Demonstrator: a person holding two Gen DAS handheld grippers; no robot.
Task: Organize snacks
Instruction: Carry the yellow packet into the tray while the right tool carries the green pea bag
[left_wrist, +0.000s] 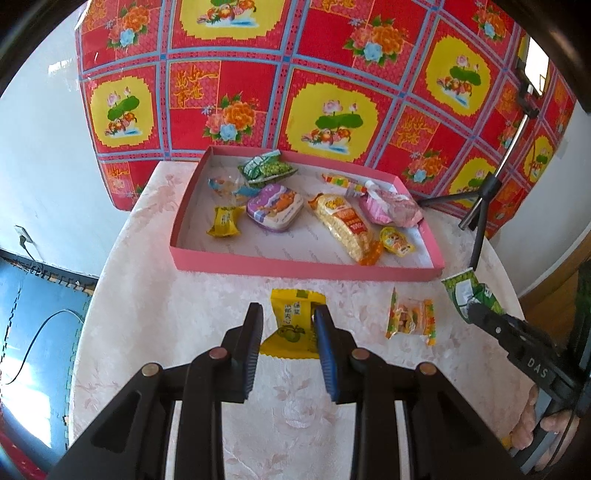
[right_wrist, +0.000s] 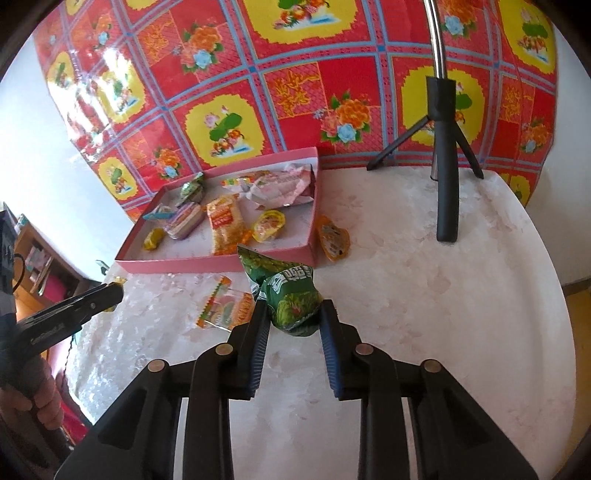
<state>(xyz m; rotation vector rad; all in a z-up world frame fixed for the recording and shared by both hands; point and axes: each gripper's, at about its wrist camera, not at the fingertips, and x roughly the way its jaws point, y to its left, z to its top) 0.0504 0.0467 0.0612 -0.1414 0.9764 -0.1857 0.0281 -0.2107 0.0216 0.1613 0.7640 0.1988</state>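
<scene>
Right gripper lifts a green snack packet toward the pink box

The right gripper (right_wrist: 293, 314) is clamped on a crinkled green foil snack packet (right_wrist: 291, 295), raised off the pale worktop (right_wrist: 424, 295), likely bound for the shallow pink cardboard box (right_wrist: 221, 263) just beyond. The left gripper (left_wrist: 288, 325), narrowed with nothing pinched, hangs over a yellow snack sachet (left_wrist: 291, 317), probably next; a clear orange-edged candy bag (left_wrist: 410, 317) lies to its right.

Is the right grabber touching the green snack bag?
Touching. In the right wrist view, the right gripper pinches the green snack bag between its fingers, lifted off the table.
</scene>
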